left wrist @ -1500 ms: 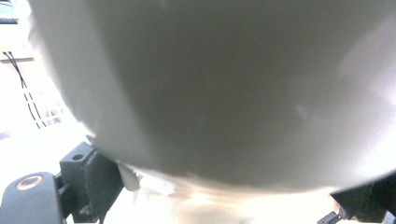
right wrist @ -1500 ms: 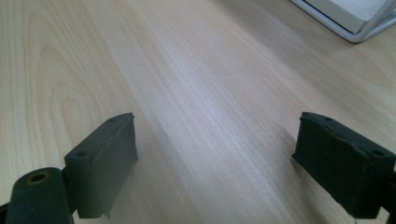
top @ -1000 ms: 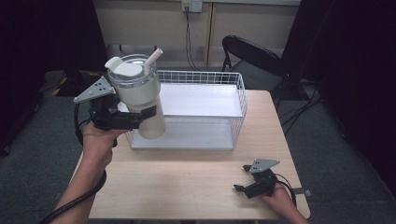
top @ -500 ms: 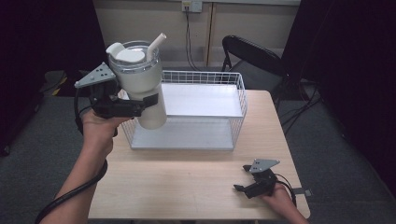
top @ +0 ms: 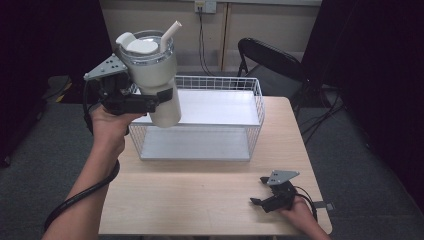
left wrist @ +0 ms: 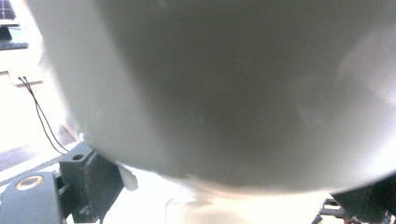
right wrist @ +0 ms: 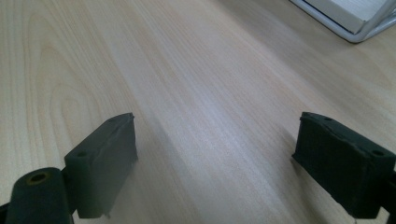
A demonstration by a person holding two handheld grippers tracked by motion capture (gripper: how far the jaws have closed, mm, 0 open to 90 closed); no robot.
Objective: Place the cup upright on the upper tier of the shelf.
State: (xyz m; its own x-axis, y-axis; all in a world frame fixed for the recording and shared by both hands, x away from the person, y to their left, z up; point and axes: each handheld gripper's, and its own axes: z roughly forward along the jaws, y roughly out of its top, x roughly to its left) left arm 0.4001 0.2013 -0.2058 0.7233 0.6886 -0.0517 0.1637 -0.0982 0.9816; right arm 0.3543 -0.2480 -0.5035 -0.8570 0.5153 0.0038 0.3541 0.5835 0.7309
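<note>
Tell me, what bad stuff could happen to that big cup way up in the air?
The tumbler is held high above the wire basket by the left gripper, whose jaws grip its smooth side, so it might slip and drop. It leans a little, and its straw pokes up, so anything inside might dribble out. Going down, its bottom might bump the basket's rim.

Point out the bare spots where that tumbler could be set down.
Free: the white floor of the wire basket, under the tumbler clamped in the left gripper; the bare table between basket and near edge. Crowded: the near right corner, where the right gripper rests open.
</note>
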